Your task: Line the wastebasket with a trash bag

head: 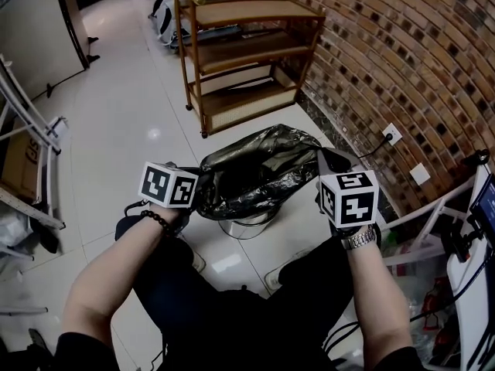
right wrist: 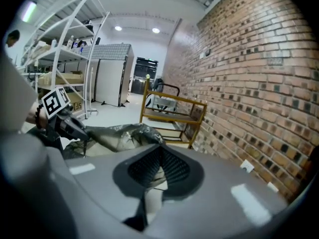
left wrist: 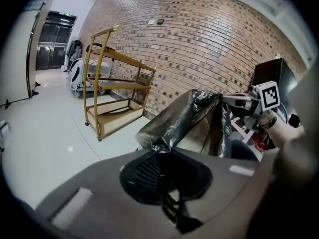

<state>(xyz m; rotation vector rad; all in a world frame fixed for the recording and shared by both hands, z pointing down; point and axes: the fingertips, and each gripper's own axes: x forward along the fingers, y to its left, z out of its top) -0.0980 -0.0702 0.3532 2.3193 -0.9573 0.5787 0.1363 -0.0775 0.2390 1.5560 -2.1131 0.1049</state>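
A black trash bag [head: 255, 172] is stretched between my two grippers above the wastebasket [head: 246, 224], of which only a pale round part shows under the bag. My left gripper [head: 199, 195] is shut on the bag's left edge; in the left gripper view the crumpled film [left wrist: 172, 121] runs into the closed jaws. On the right, my right gripper [head: 325, 165] is shut on the bag's other edge, and the right gripper view shows the bag [right wrist: 119, 136] leading from its jaws toward the left gripper [right wrist: 75, 128].
A wooden shelf cart [head: 247, 52] stands just behind the bag. The brick wall [head: 402, 68] with a socket [head: 392, 134] runs along the right. A white rack [head: 31, 130] is at the left, white equipment [head: 472, 269] at the right. The person's legs are below.
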